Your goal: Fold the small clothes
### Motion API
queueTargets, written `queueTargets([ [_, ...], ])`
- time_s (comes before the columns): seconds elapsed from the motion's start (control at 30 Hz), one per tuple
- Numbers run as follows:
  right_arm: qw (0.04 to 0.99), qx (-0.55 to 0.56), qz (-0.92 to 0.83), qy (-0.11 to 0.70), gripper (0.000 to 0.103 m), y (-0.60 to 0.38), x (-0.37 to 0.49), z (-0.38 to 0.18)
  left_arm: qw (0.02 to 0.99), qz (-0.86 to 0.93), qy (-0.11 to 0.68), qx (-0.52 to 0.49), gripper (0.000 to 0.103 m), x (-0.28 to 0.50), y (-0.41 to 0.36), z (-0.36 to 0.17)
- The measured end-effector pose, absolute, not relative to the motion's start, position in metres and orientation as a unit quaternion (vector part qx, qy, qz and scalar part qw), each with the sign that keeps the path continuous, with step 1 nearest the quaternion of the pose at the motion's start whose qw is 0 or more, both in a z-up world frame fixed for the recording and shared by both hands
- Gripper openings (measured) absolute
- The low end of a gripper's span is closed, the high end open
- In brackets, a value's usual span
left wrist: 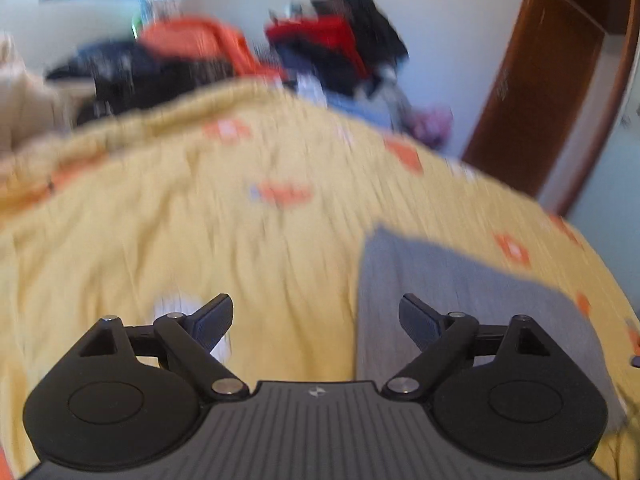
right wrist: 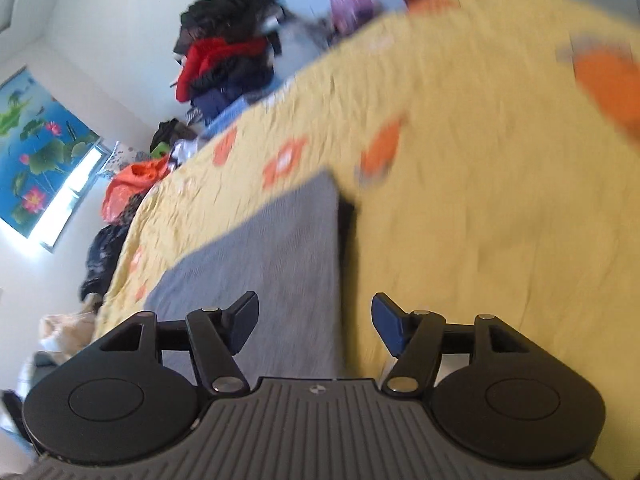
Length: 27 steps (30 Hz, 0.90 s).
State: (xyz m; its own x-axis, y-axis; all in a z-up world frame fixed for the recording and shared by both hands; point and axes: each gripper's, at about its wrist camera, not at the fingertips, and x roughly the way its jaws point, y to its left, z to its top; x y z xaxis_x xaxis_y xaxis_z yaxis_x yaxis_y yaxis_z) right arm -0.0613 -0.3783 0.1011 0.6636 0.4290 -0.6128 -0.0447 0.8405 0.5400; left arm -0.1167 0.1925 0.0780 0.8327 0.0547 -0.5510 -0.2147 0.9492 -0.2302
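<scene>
A grey garment [left wrist: 460, 300] lies flat on the yellow bedspread [left wrist: 240, 220], folded with straight edges. In the left wrist view it sits at the lower right, and my left gripper [left wrist: 316, 322] hangs open above the bedspread just left of it, with nothing between its fingers. In the right wrist view the grey garment [right wrist: 272, 264] stretches up from the lower left. My right gripper [right wrist: 314, 326] is open over its right edge, above the cloth and holding nothing. Both views are blurred.
Piles of clothes, red [left wrist: 324, 36], orange [left wrist: 200, 40] and dark, lie along the far side of the bed. A brown wooden door [left wrist: 532, 92] stands at the right. A window [right wrist: 68, 196] and a lotus picture [right wrist: 36, 148] are on the wall.
</scene>
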Motion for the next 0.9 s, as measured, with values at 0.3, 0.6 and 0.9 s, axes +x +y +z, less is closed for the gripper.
queueTargets([
  [0.3, 0.885, 0.123, 0.148, 0.424, 0.067, -0.311, 0.102, 0.078, 0.946, 0.038, 0.318, -0.057, 0.091, 0.047, 0.123, 0.050],
  [0.6, 0.875, 0.085, 0.176, 0.443, 0.021, -0.283, 0.114, 0.056, 0.919, -0.018, 0.392, -0.047, 0.011, 0.100, 0.090, 0.014],
  [0.9, 0.881, 0.147, 0.136, 0.428, 0.038, -0.315, 0.105, 0.052, 0.928, 0.017, 0.373, 0.010, 0.012, 0.099, 0.080, 0.015],
])
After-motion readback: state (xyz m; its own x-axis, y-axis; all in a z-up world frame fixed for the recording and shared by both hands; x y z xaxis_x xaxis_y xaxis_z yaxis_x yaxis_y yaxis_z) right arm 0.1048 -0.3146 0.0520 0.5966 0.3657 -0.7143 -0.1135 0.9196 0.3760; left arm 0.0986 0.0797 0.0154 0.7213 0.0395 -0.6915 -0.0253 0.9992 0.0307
